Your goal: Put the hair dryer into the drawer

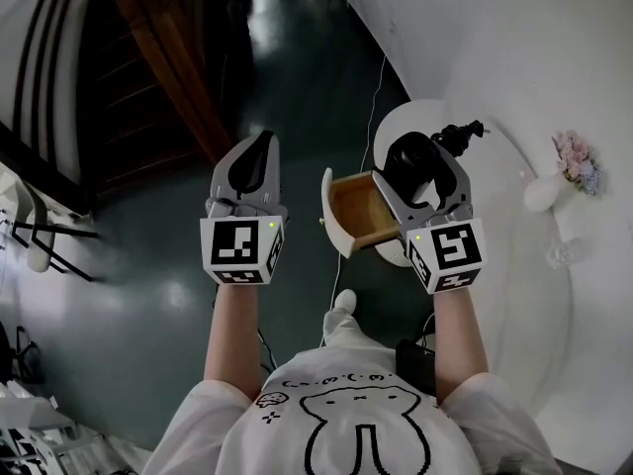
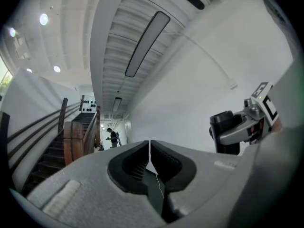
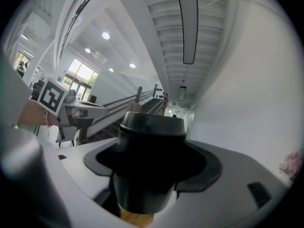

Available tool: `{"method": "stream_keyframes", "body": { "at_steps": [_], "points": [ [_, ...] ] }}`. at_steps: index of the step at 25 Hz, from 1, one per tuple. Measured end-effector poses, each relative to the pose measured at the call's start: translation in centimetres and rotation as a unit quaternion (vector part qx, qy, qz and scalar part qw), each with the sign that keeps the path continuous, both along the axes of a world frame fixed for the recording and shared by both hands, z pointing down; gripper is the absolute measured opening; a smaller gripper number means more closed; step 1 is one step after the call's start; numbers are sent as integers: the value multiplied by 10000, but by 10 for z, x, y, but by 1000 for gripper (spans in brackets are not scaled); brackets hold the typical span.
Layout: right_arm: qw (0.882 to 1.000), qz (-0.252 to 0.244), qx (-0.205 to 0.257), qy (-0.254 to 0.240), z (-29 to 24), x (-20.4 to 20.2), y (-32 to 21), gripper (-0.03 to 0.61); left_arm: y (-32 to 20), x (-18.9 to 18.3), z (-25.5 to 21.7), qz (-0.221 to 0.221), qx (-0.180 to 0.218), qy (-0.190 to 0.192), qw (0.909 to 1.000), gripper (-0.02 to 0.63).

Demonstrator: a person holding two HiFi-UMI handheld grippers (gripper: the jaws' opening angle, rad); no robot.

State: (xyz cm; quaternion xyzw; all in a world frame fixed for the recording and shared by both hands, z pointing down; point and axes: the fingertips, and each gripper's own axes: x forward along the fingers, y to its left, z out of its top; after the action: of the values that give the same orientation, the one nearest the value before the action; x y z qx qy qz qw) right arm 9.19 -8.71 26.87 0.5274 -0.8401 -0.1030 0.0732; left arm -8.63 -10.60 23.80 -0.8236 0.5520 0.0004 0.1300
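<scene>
Your forearms are reaching out from your white shirt [image 1: 356, 419], and each one is carrying its tool for a different reason. You are holding the right gripper [image 1: 427, 169] over the open drawer [image 1: 358, 206], with its jaws spread about as wide as the barrel and clamping the black hair dryer [image 1: 407, 158] between the pads. In the right gripper view the dark barrel is filling the gap between the jaws, and a sliver of the drawer's wooden floor is showing just below it, so the dryer seems to be hanging above the cavity, not yet resting in it. Its cord end [image 1: 461, 134] is poking out past the jaws toward the round white cabinet top [image 1: 398, 125].

You are keeping the left gripper [image 1: 257, 154] off to the side, well apart from the drawer, probably so it is not blocking the way in. Its jaws are meeting tip to tip with nothing between them.

Judging from this, you are partway through the placing step: the dryer is needing to go down into the wooden box before you are letting go.
</scene>
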Motion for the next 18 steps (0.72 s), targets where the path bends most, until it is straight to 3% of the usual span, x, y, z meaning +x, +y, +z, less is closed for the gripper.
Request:
{"method": "stream_keyframes", "body": {
  "at_steps": [11,18],
  "points": [
    [9999,19,-164,-16,7,22,-112,364,-117,21,6,44,-172,24,9998,21],
    [9979,-359,-530,76,42,3,-149,364,-148,13,39,-102,-517,7,9986,21]
  ]
}}
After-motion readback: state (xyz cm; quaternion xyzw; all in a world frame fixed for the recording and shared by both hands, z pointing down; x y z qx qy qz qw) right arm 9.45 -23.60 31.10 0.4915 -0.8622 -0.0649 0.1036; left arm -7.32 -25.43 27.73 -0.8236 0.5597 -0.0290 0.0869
